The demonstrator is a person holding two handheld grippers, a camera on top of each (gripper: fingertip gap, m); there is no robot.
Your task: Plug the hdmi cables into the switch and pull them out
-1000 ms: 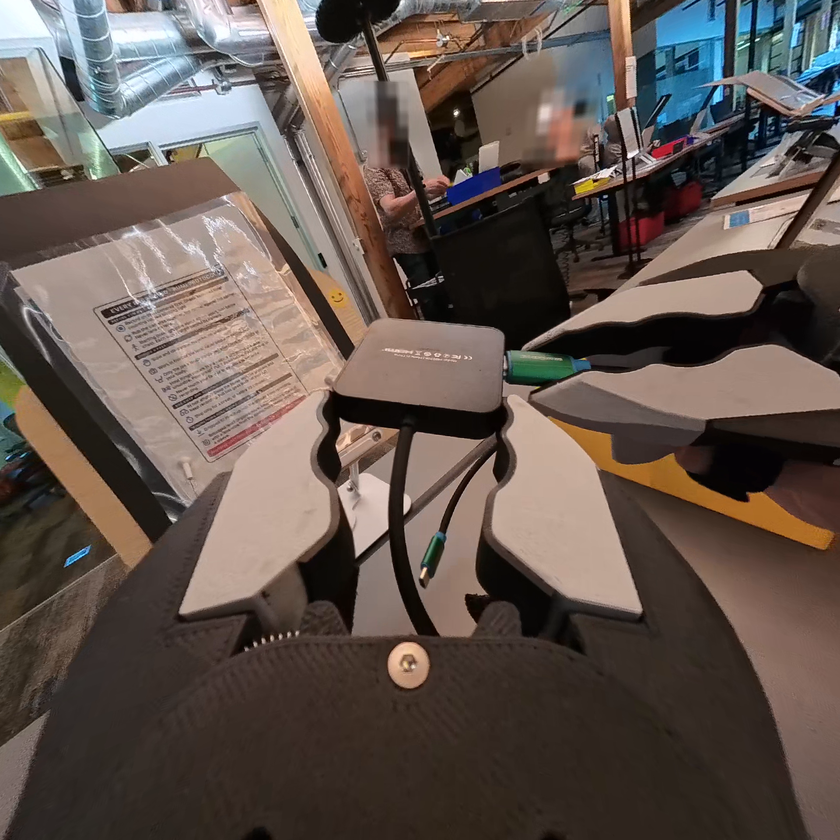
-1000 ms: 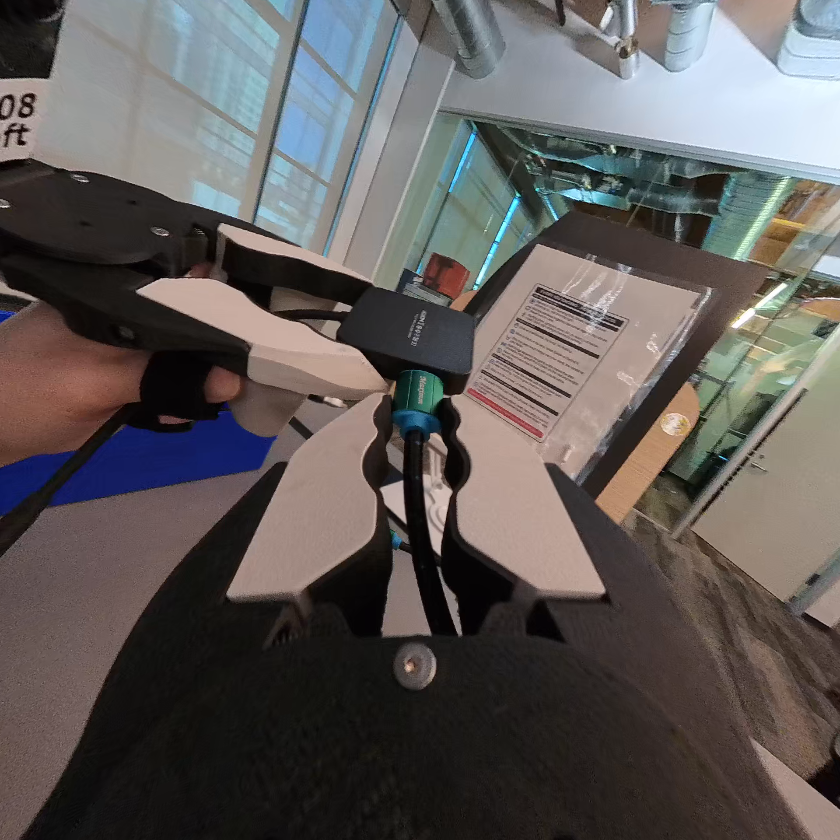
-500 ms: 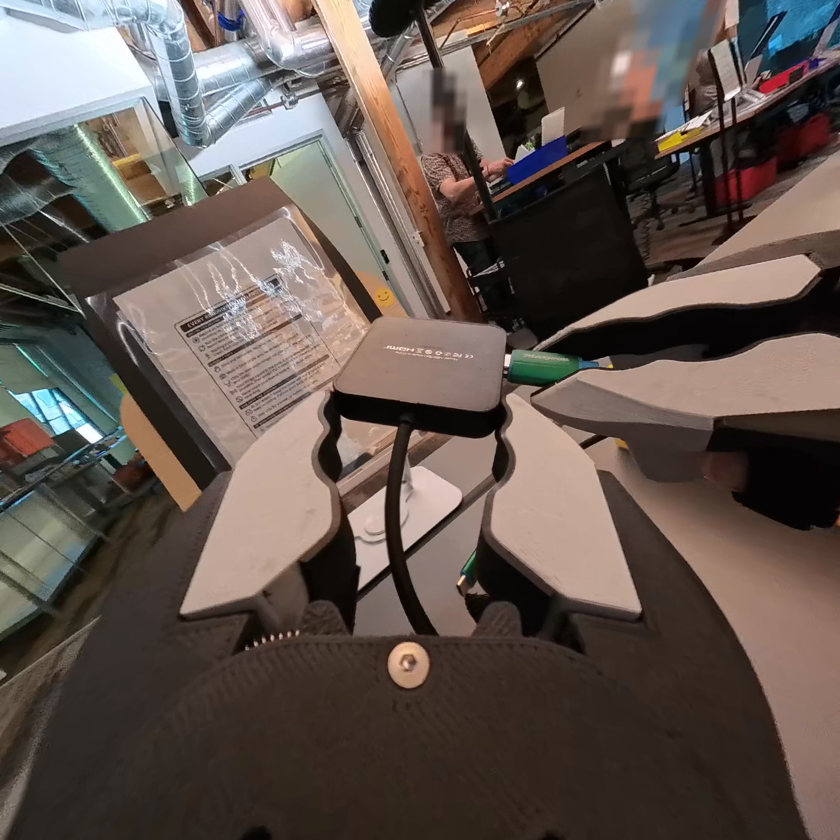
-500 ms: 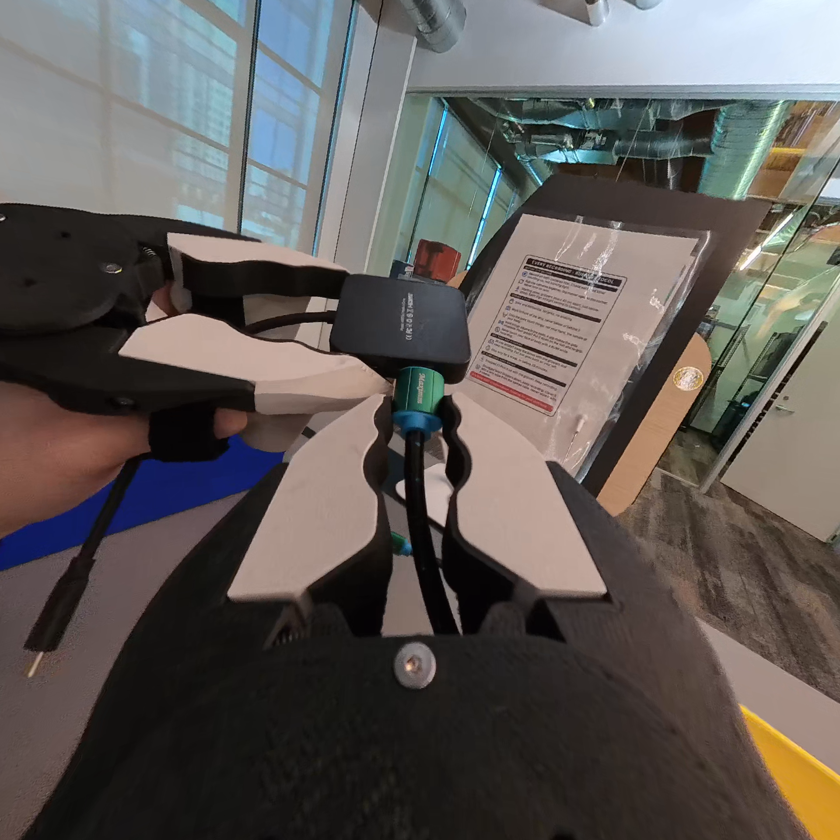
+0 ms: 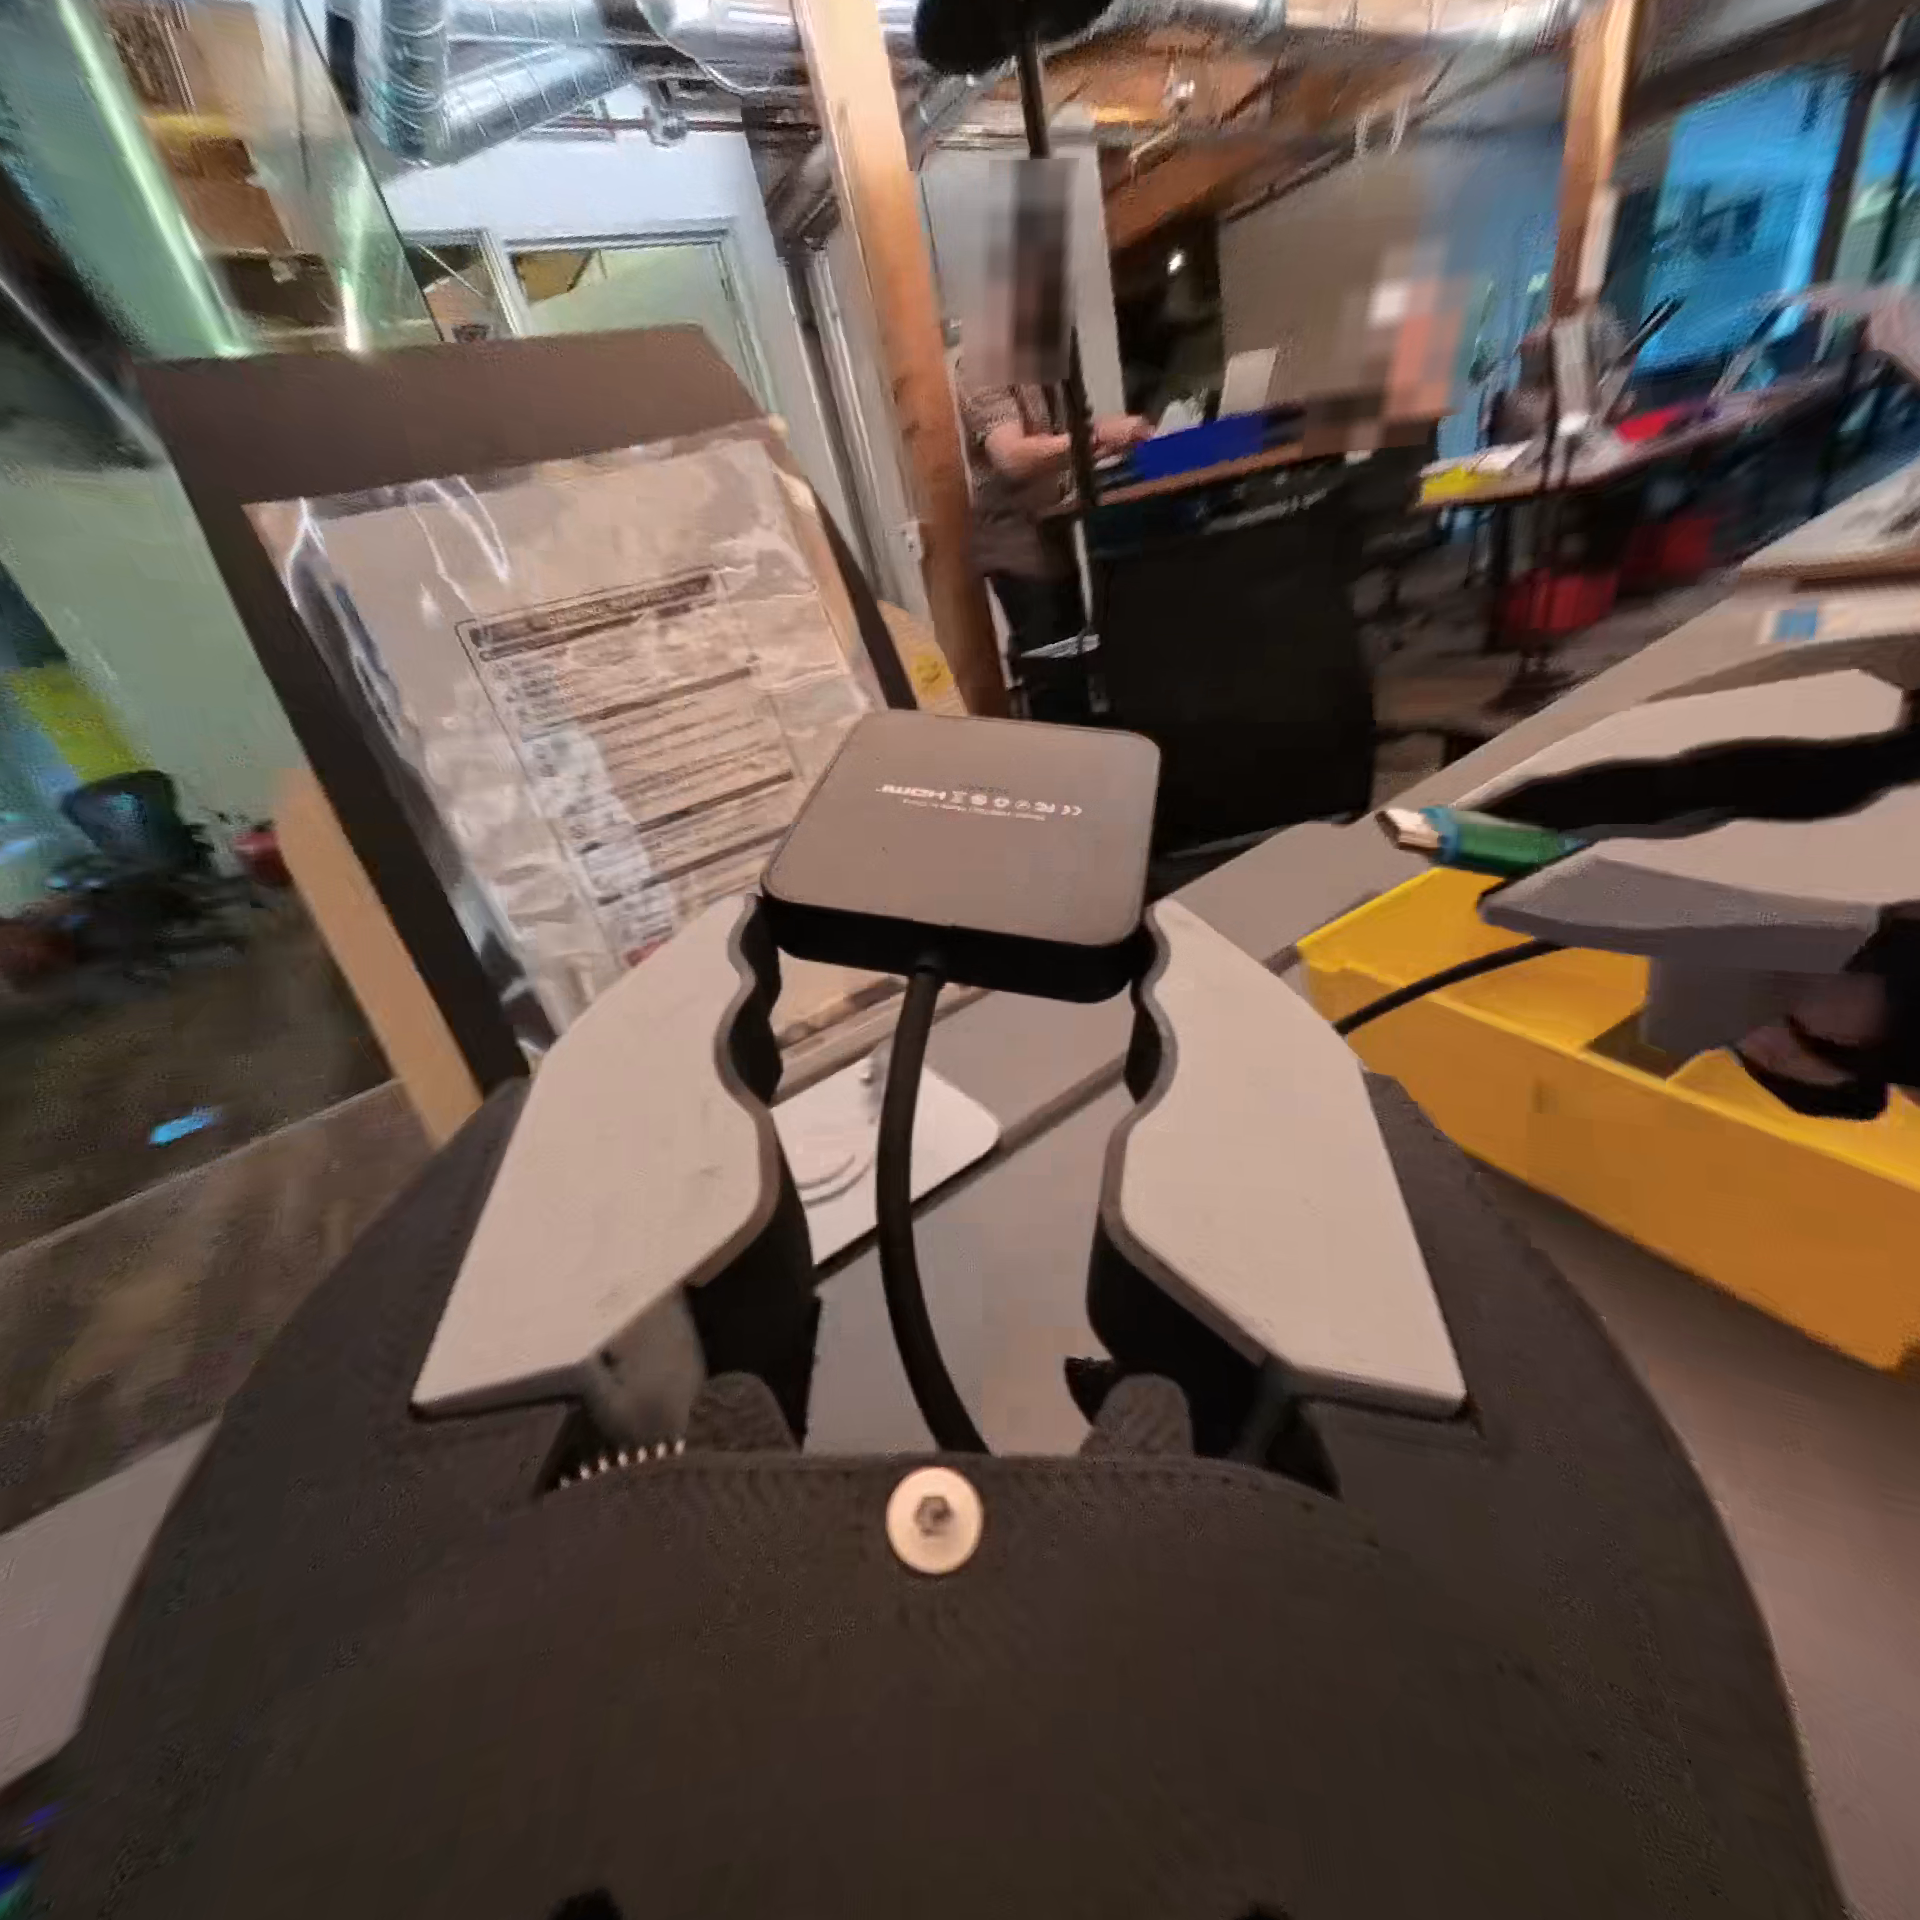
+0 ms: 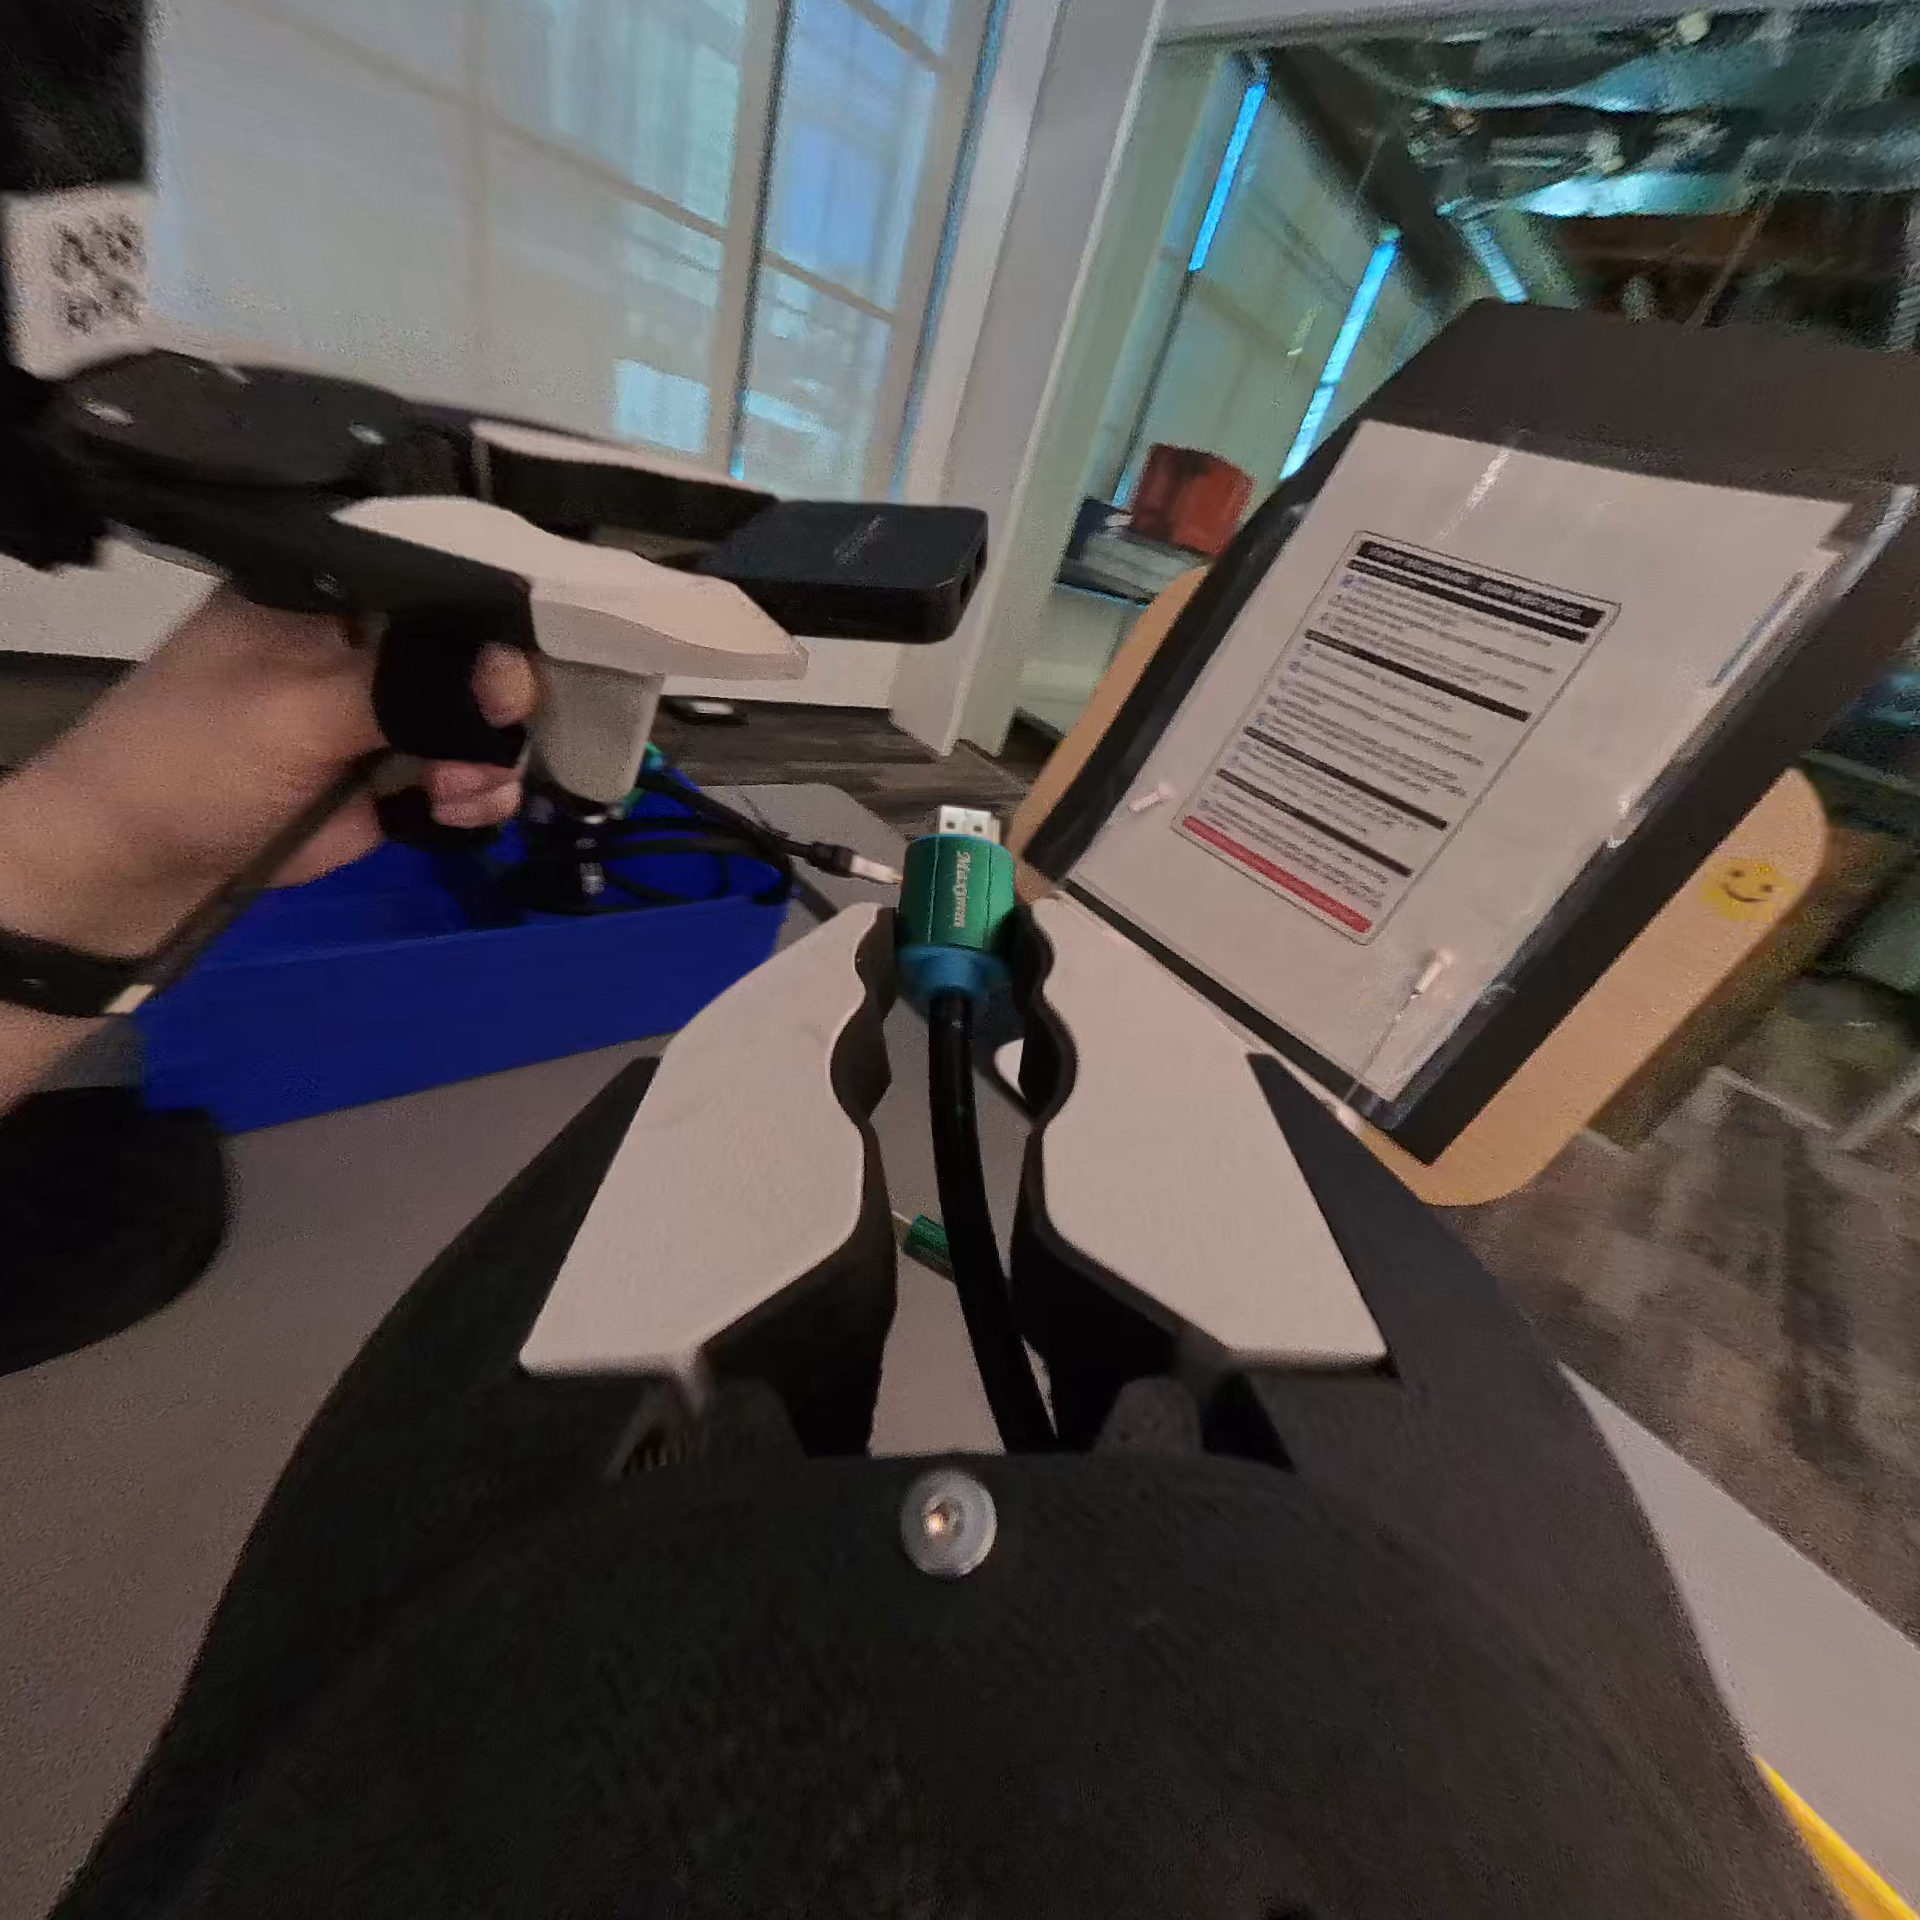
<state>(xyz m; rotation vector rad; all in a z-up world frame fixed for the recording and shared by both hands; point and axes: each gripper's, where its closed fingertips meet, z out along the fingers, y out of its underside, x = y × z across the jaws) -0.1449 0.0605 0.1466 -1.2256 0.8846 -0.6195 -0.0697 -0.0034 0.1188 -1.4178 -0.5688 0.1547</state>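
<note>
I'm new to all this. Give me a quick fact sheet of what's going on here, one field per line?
Left gripper: shut on the black switch, held in the air
Right gripper: shut on the green HDMI plug
Plug and switch: apart, metal tip bare
Table: blue bin of cables, yellow bin
Background: black board with a printed sheet

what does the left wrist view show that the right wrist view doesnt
Only the left wrist view shows the yellow bin and people at desks in the background. Only the right wrist view shows the blue bin with loose cables in it and the big windows. Both show the black switch held in the left gripper, the green HDMI plug held in the right gripper and pulled clear of the switch, and the standing board with a plastic-covered sheet.
</note>
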